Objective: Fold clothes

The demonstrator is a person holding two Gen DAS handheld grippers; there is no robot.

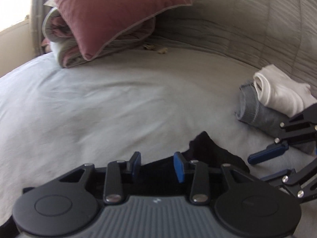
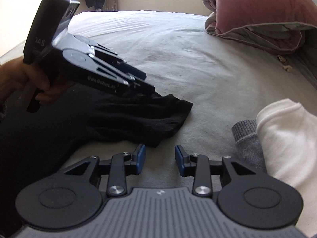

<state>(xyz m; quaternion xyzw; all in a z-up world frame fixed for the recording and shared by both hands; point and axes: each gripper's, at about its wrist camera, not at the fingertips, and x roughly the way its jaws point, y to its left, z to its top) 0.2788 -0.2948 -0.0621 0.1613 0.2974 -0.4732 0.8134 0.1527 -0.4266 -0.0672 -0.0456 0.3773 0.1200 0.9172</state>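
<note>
Limp black cloth garment point(image 2: 111, 119) spread on pale grey bedsheet point(image 2: 178, 55), under parted left gripper point(image 1: 157, 165); just left of parted, empty right gripper point(image 2: 160, 161).

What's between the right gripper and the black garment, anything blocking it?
Nothing visible. The right gripper is open over bare sheet, and the black garment lies just ahead to its left. The grey roll and white roll sit off to the right. The left gripper is already at the garment.

"DAS" on left hand-held gripper point(image 2: 147, 88)
</note>
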